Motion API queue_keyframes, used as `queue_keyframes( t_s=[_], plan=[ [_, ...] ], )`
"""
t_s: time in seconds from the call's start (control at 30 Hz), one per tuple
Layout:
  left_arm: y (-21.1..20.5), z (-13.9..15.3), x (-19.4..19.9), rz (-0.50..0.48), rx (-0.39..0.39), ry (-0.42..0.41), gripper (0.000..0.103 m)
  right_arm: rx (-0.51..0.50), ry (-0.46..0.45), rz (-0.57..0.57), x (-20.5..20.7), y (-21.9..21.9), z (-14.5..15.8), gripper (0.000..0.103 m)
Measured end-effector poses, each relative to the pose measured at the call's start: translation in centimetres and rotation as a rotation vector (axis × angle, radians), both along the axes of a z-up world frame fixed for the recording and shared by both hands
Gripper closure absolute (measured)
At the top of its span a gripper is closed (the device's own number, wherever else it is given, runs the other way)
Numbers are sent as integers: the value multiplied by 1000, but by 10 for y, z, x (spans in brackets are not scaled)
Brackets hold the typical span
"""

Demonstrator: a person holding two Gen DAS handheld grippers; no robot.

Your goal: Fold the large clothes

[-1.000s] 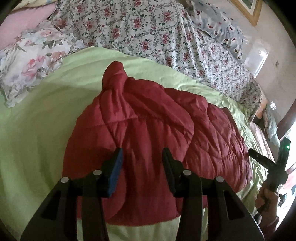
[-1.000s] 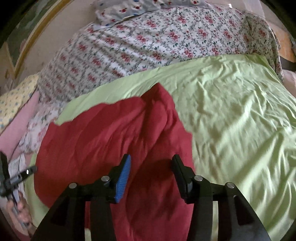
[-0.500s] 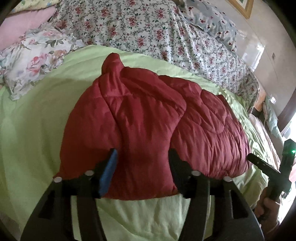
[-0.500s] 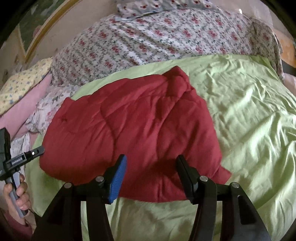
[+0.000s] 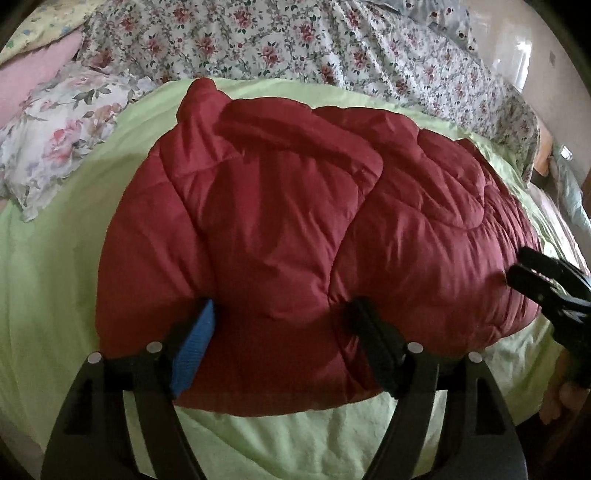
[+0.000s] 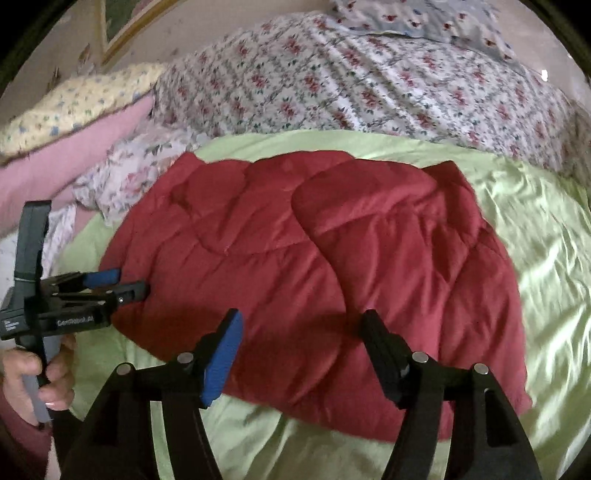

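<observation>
the folded red quilted jacket (image 5: 303,236) lies on the green sheet (image 5: 48,280) near the bed's front edge. left gripper (image 5: 282,325) and right gripper (image 6: 301,332) are opening, jaws apart, seemingly not pinching it.

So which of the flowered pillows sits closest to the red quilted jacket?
The white pillow with large pink roses, beside the red quilted jacket on the green sheet. The blue-grey pillow with small red flowers lies far back, beyond the floral bedspread.
</observation>
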State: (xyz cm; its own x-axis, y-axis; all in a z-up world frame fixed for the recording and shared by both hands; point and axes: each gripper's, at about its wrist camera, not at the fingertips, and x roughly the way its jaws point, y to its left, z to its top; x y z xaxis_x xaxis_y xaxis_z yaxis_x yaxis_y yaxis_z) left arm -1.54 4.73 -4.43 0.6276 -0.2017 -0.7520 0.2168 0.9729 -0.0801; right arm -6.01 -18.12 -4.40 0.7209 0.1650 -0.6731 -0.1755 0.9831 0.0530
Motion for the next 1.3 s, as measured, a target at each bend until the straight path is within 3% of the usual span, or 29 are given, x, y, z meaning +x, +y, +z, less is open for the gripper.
queue_keyframes(
  t_s=[0.2, 0.43, 0.53, 0.73, 0.97, 1.3],
  plan=[
    [-4, -1, 4, 18, 24, 9, 23, -69, 24, -89, 32, -17, -16, 38],
    [-11, 25, 1, 8, -23, -24, 23, -12, 19, -193, 47, -47, -27, 38],
    [-25, 30, 9, -10, -2, -32, 23, 8, 5, -210, 47, -50, -29, 38],
    [-41, 12, 43, 2, 66, -11, 22, 14, -16, -215, 45, -53, -28, 38],
    [-33, -4, 84, 62, 18, 19, 18, 19, -22, -220, 45, -58, -28, 38],
    [-34, -7, 85, 74, 21, 23, 18, 73, 13, -231, 44, -57, -18, 35]
  ],
)
